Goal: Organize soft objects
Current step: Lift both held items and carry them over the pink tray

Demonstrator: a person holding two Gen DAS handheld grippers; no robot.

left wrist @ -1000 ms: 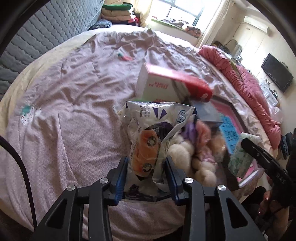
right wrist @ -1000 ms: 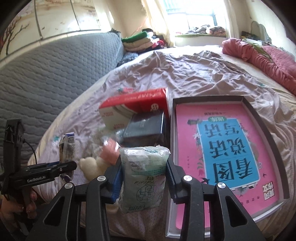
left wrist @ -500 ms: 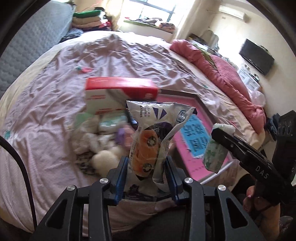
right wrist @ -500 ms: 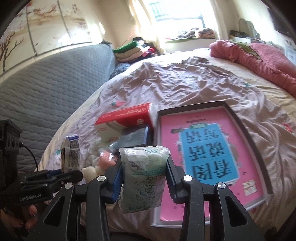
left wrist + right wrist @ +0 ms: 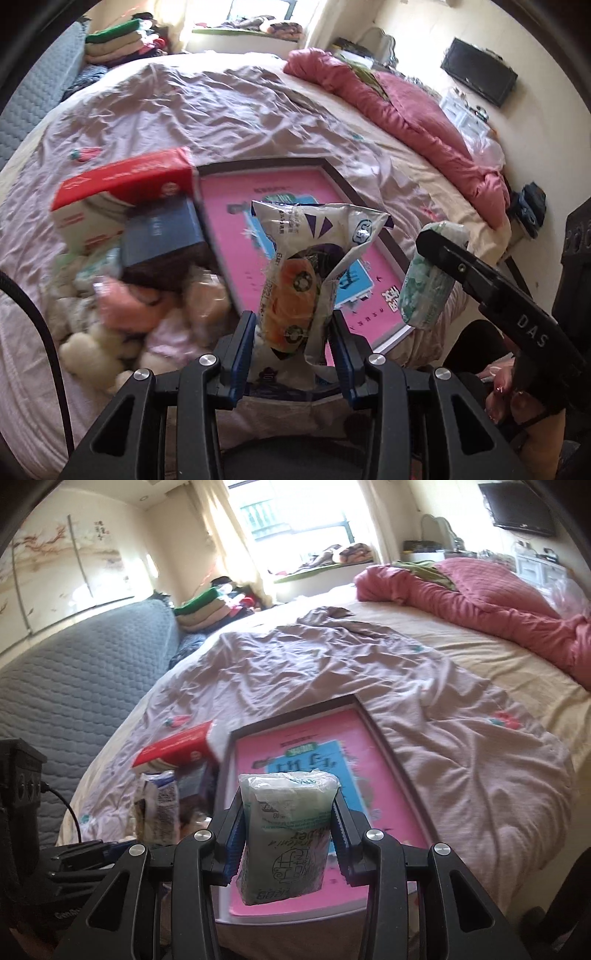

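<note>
My left gripper (image 5: 291,332) is shut on a white plastic snack bag (image 5: 306,266) with orange rolls inside, held upright above the bed's near edge. My right gripper (image 5: 288,830) is shut on a green-and-white tissue pack (image 5: 286,834), held over the near end of the pink-lined tray (image 5: 391,749). The tissue pack also shows at the right in the left wrist view (image 5: 428,273). The snack bag shows at the left in the right wrist view (image 5: 157,805). Soft plush toys (image 5: 122,306) lie piled left of the tray (image 5: 332,173).
A red-and-white box (image 5: 122,192) and a dark blue box (image 5: 162,236) sit by the plush pile. A mauve sheet (image 5: 369,664) covers the bed. A pink quilt (image 5: 406,110) lies along the far right. A grey quilted headboard (image 5: 74,686) stands at the left.
Both grippers have drawn back and swung right, still holding their packs. The tray now lies behind the snack bag, and the plush pile has shifted to the left of the view.
</note>
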